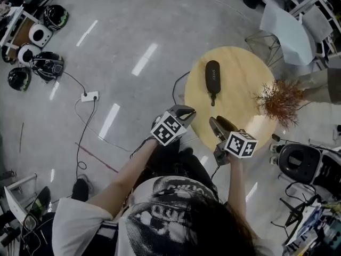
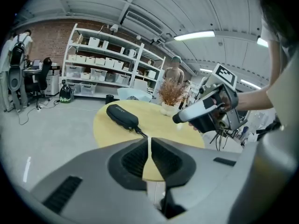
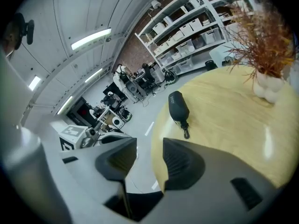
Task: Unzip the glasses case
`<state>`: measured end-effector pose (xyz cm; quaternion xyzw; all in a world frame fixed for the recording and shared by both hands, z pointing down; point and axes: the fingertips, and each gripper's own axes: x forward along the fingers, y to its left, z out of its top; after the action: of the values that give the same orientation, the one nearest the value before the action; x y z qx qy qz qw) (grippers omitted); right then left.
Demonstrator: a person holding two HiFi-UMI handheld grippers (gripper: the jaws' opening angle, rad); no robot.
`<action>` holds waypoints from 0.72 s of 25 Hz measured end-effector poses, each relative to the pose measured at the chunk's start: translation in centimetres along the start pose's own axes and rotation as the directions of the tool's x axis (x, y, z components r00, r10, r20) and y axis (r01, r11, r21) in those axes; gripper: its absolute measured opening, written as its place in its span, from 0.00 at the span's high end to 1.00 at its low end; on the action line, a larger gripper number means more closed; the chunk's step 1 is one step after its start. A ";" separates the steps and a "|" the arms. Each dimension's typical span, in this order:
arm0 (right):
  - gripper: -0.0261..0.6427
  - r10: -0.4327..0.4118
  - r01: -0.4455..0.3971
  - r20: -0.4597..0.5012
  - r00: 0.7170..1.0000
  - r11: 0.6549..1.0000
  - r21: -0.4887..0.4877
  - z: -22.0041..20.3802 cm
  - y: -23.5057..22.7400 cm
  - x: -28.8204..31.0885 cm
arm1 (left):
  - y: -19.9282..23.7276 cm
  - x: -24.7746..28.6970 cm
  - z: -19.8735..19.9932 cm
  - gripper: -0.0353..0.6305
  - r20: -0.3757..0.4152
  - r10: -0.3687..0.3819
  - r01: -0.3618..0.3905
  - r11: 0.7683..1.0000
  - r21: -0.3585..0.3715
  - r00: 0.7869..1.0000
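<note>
Left gripper (image 1: 184, 111): jaws clenched, nothing between them. Right gripper (image 1: 218, 122): jaws released, empty, above the round surface's (image 1: 242, 71) 6 o'clock edge. Glasses case (image 1: 212, 77) lies untouched toward 11 o'clock; dried plant (image 1: 281, 101) at 3 o'clock.

My left gripper (image 2: 149, 143) holds its grey jaws together on nothing, facing the round yellow wooden table (image 2: 161, 125) where the black oblong glasses case (image 2: 122, 116) lies, with the right gripper (image 2: 179, 118) hovering to the case's right.
</note>
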<state>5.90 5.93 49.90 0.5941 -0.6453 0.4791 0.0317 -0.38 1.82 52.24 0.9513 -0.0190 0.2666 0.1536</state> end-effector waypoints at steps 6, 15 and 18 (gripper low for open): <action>0.70 0.007 -0.007 0.002 1.000 0.995 -0.104 -1.9 0.7 -3.0 | -3.3 0.0 -1.2 0.93 -0.010 0.005 -0.005 1.000 0.003 1.000; 0.73 0.053 -0.046 0.022 0.998 0.967 -0.249 -4.8 0.9 -8.5 | -10.5 -0.3 -0.6 0.93 0.009 0.035 -0.035 0.999 0.001 0.999; 0.78 0.071 -0.059 0.031 0.997 0.955 -0.292 -5.8 0.7 -10.2 | -12.9 -0.6 -0.2 0.93 0.031 0.054 -0.054 0.999 0.002 0.998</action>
<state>5.25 17.13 46.34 0.5711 -0.7285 0.3676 0.0895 0.50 14.12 48.42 0.9546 -0.0467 0.2561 0.1449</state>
